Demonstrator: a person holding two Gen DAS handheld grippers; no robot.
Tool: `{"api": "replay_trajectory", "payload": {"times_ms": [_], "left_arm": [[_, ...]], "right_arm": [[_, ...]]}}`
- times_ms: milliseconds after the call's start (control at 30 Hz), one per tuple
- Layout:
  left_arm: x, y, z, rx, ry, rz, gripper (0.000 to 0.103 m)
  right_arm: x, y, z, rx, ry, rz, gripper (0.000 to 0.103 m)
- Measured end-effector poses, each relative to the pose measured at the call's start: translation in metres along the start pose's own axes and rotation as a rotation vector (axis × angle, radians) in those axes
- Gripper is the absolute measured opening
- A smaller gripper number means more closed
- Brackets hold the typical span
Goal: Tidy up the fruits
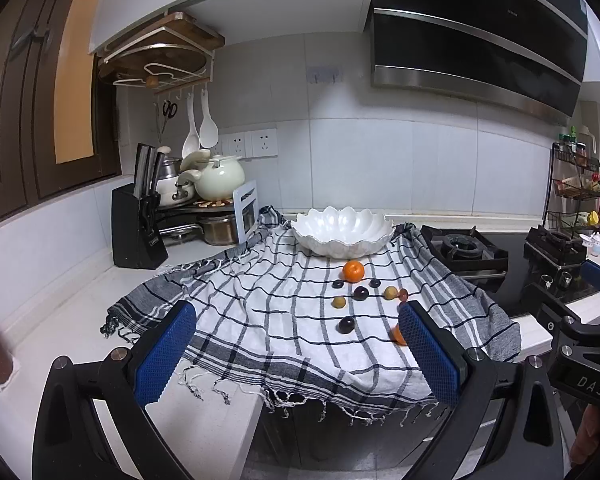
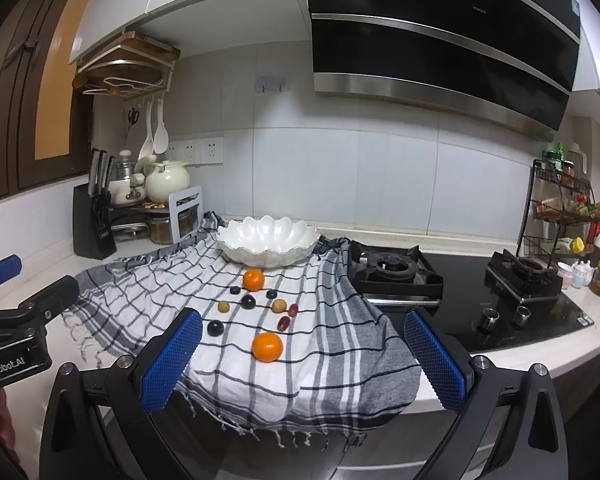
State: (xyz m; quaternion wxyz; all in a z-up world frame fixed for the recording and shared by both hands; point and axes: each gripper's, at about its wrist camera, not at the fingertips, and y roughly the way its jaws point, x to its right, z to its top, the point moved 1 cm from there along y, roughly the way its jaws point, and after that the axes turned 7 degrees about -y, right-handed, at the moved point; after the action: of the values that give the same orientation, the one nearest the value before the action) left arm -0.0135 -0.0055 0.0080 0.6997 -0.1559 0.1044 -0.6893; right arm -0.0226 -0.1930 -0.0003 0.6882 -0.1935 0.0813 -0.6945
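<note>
Knobbly blue rubber pads (image 2: pixel 168 364) of both hand-held grippers, left (image 1: pixel 296 354) and right (image 2: pixel 302 358), spread wide and holding nothing, above fringed checked cloth (image 2: pixel 260 384), round glossy oranges (image 2: pixel 267 347), scalloped white bowl (image 2: pixel 268 240).

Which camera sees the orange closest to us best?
The right wrist view: the near orange sits whole on the cloth, nothing blocking it. In the left wrist view only a sliver peeks out behind the left gripper's finger.

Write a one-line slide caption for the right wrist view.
Open right tongs face two oranges and small fruits on a checked cloth before an empty white scalloped bowl.
</note>
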Motion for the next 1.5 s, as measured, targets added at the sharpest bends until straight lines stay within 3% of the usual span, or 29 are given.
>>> {"api": "replay_trajectory", "payload": {"times_ms": [1067, 1500], "left_arm": [[0.0, -0.001, 0.001, 0.0, -0.005, -0.002, 0.103], [-0.002, 0.029, -0.003, -0.063, 0.02, 0.002, 0.103]], "right_arm": [[-0.003, -0.002, 0.002, 0.007, -0.009, 0.006, 0.103], [-0.007, 0.024, 0.0, -0.036, -0.012, 0.04, 0.103]]}}
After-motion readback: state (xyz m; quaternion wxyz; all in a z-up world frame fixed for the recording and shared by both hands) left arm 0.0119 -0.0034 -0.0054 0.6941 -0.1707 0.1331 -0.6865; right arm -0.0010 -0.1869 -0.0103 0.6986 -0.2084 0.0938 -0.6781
